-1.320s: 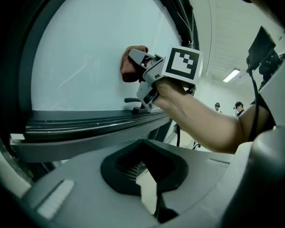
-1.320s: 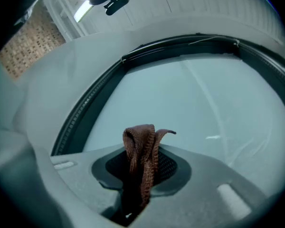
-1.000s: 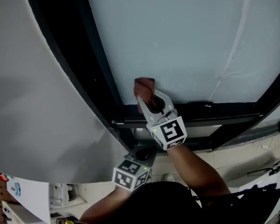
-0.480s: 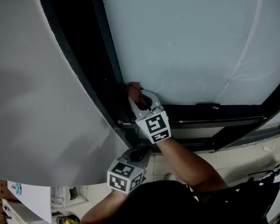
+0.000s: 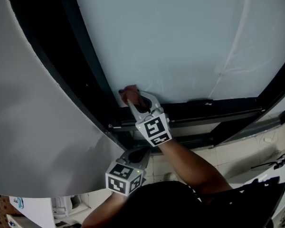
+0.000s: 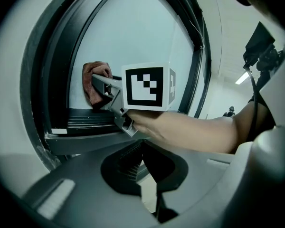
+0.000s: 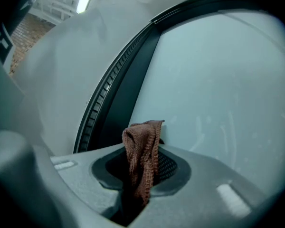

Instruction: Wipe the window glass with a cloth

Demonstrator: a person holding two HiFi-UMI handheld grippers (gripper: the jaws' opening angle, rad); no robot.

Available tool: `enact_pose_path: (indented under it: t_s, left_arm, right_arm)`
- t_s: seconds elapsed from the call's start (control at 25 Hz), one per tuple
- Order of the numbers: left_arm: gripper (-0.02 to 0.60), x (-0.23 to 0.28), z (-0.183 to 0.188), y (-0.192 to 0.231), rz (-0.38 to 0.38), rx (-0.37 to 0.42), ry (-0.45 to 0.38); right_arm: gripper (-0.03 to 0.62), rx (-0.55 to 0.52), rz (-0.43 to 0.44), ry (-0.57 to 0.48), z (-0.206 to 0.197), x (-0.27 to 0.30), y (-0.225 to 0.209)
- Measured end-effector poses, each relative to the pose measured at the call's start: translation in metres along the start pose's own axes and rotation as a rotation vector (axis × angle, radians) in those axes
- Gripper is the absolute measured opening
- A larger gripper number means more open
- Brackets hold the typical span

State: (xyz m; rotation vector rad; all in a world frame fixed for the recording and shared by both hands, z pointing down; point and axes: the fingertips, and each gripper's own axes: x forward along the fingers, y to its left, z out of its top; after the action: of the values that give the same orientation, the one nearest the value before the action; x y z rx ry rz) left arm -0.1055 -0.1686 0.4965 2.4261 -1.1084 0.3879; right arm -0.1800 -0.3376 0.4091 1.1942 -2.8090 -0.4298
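The window glass (image 5: 180,37) is a large pale pane in a dark frame (image 5: 85,75). A brown cloth (image 5: 129,93) presses on the glass at its lower left corner, right by the frame. My right gripper (image 5: 134,100) is shut on the cloth; in the right gripper view the cloth (image 7: 142,151) stands up from between the jaws of that gripper (image 7: 142,172) against the glass (image 7: 218,80). My left gripper (image 5: 137,156) hangs below the sill, away from the glass, shut with nothing in it. From the left gripper view, that gripper (image 6: 142,165) looks up at the cloth (image 6: 94,77).
A dark bottom rail (image 5: 213,109) runs under the glass. A grey wall (image 5: 33,127) curves along the left of the frame. Pale floor tiles (image 5: 247,151) and dark cables (image 5: 275,163) lie at the lower right. The person's forearm (image 5: 190,163) reaches up from below.
My right gripper has slid the cloth left along the bottom of the glass into the lower left corner. The left gripper has stayed low by the sill.
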Motion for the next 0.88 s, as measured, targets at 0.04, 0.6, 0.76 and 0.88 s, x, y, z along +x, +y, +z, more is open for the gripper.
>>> enact_pose_path:
  t_s: [0.04,0.6,0.76,0.88]
  left_arm:
    - [0.017,0.003,0.000,-0.002,-0.006,0.003,0.003]
    - [0.017,0.031,-0.002,-0.037,-0.083,0.034,0.034]
    - [0.017,0.036,-0.002,-0.045,-0.099,0.042,0.038]
    - [0.017,0.039,-0.003,-0.050,-0.106,0.046,0.043]
  right_arm:
    - [0.077,0.002,-0.009,0.003,-0.002,-0.004,-0.004]
    - [0.077,0.034,-0.165,0.036,-0.021,-0.062,-0.069]
    - [0.077,0.041,-0.202,0.046,-0.026,-0.076,-0.083]
    - [0.077,0.053,-0.218,0.051,-0.030,-0.084,-0.091]
